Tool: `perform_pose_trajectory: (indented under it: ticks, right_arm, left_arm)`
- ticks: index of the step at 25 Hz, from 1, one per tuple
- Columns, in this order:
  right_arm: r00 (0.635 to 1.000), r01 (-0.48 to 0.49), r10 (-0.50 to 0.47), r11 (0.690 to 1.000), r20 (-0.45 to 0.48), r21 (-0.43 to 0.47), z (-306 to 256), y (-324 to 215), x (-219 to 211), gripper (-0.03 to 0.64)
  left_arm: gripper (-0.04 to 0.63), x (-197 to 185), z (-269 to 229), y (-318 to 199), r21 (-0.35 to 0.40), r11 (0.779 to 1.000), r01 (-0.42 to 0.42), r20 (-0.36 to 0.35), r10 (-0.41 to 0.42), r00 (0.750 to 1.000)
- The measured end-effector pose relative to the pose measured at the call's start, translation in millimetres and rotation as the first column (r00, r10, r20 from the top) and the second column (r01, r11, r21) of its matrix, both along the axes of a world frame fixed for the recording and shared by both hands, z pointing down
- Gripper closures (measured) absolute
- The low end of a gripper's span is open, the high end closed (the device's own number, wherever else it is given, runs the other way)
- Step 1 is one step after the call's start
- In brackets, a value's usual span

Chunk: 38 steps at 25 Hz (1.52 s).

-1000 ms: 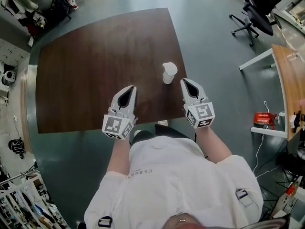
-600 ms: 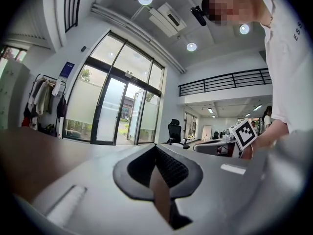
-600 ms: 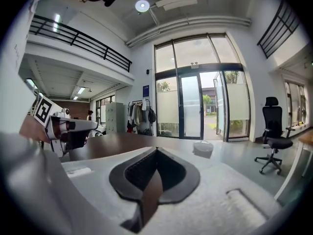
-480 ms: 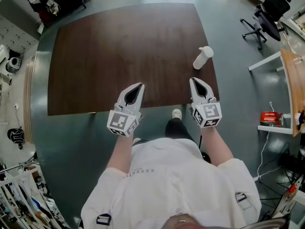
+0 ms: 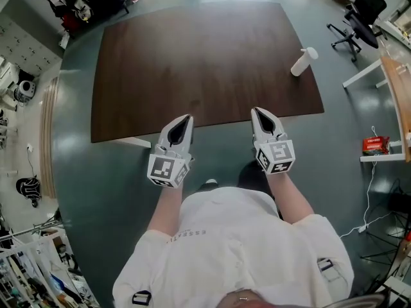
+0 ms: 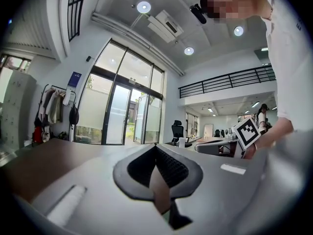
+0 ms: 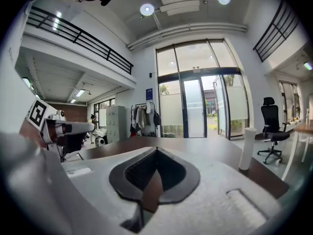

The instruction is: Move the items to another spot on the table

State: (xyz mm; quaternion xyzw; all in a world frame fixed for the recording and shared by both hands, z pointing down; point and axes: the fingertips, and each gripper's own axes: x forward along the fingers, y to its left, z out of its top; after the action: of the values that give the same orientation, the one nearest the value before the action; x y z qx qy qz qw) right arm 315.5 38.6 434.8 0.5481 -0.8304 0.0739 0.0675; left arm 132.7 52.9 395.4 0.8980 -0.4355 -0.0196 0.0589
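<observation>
A white bottle (image 5: 304, 61) stands upright near the far right corner of the brown table (image 5: 192, 69); it also shows as a white cylinder, the bottle (image 7: 250, 148), at the right of the right gripper view. My left gripper (image 5: 182, 122) and right gripper (image 5: 259, 114) hover side by side at the table's near edge, both shut with nothing between the jaws. In the left gripper view the left gripper (image 6: 156, 148) has its tips together; in the right gripper view the right gripper (image 7: 156, 152) is the same. The bottle is well beyond the right gripper, far right.
A black office chair (image 5: 359, 18) stands beyond the table's right corner. A wooden desk edge (image 5: 393, 76) and a red object (image 5: 375, 145) lie at the right. Clutter and racks line the left wall (image 5: 19, 88). Grey floor surrounds the table.
The view has pulled back from the table: the table and bottle sit farther up and right in the head view. Both grippers, earlier over the tabletop, now hover at its near edge.
</observation>
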Motion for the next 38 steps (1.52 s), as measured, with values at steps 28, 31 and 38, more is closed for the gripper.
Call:
perform_pose_trajectory:
  ticks: [28,31,38]
  right_arm:
    - [0.994,0.077,-0.078,0.997,-0.07,-0.016,-16.3,66.9,-74.4,0.629]
    - [0.994,0.08,-0.081,0.997,-0.079,-0.01,-17.1,66.2,-72.6,0.629]
    - [0.991,0.097,-0.098,0.995,-0.096,-0.014,-15.7,69.9,-78.3,0.627]
  left_arm:
    - [0.588,-44.9,-9.2,58.5,-0.011,1.0,0.028,-0.015,-0.028,1.0]
    - [0.588,-43.3,-10.3,58.4,-0.009,1.0,0.023,-0.014,-0.023,1.0]
    - [0.588,-44.2,-9.1,61.1,-0.014,1.0,0.0,-0.01,0.0,1.0]
